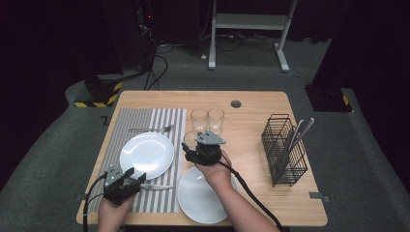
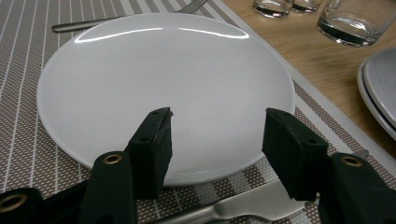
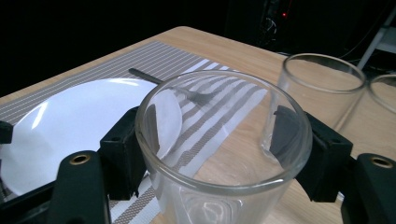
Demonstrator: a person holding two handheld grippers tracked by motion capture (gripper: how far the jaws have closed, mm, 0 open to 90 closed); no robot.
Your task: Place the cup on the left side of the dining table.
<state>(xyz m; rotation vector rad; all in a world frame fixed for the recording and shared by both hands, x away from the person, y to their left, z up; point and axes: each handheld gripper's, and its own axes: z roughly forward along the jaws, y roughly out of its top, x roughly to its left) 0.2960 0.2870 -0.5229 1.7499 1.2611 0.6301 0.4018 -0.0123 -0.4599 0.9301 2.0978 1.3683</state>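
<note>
- Glass (image 3: 224, 154) is the thing in hand: I see it upright between the jaws of my right gripper (image 1: 197, 147), both pads pressed against its wall, so the gripper is clamped on it. In the high view it sits on the bare wood just off the right edge of the striped placemat (image 1: 145, 145), in front of the two other glasses (image 1: 207, 120).
- Table (image 1: 256, 104) is light wood; the placemat covers its left part.
- Wire rack (image 1: 283, 150) stands near the right edge, well apart from my grippers, with cutlery (image 1: 299, 133) leaning in it.
- White plate (image 2: 163, 88) lies on the placemat, and my left gripper (image 2: 217, 140) hovers over its near rim with jaws spread wide, holding nothing.
- Second white plate (image 1: 205, 195) rests on the wood near the front edge, under my right hand (image 1: 217, 169).
- Knife (image 2: 252, 203) lies on the placemat just beside the near rim of the first plate, below my left jaws.
- Fork (image 1: 152, 129) lies on the placemat beyond that plate.
</note>
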